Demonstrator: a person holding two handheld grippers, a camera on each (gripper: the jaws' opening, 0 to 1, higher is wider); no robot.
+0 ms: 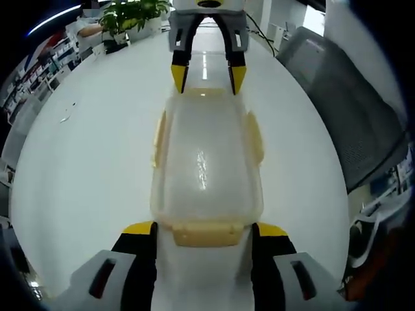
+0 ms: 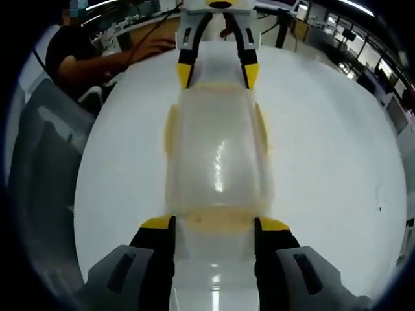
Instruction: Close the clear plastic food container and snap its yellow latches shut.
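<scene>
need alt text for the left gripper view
A clear plastic food container with yellow latches lies lid-on on a white table, its near end between the left gripper fingers. The right gripper faces it from the far end.

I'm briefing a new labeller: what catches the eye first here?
The clear container with yellow latches lies on the white table, lid on. The left gripper and right gripper face each other at its opposite ends, open jaws flanking the end latches.

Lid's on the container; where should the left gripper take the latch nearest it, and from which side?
Take the near end latch by its free edge, coming straight in along the container. The flap lies crosswise between the left gripper fingers, which already flank it.
</scene>
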